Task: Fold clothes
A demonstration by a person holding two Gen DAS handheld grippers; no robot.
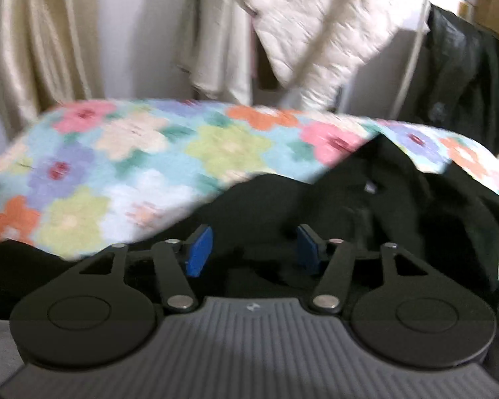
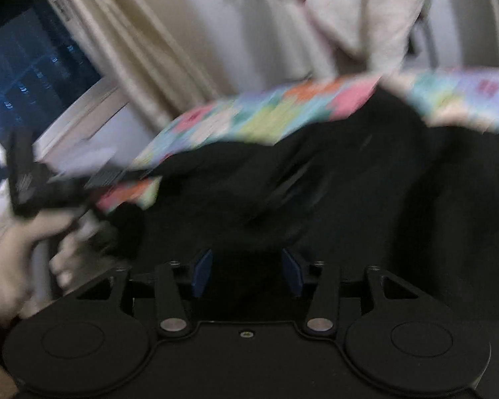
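Note:
A crumpled black garment [image 1: 382, 206] lies on a bed cover printed with coloured flowers [image 1: 133, 166]. In the left wrist view my left gripper [image 1: 254, 249] is open, its blue pads [image 1: 199, 252] wide apart just above the garment's near edge. In the right wrist view the same black garment [image 2: 349, 183] fills the middle, with the flowered cover [image 2: 249, 116] behind it. My right gripper [image 2: 248, 272] is open low over the dark cloth, which shows between the fingers. Both views are motion-blurred. At the left of the right wrist view, a hand [image 2: 16, 259] holds the other gripper's handle.
Beige curtains [image 1: 33, 50] hang at the back left. A white quilted jacket [image 1: 316, 33] and a dark jacket [image 1: 465, 83] hang behind the bed. The right wrist view shows a dark window [image 2: 23, 76] with a pale sill at the left.

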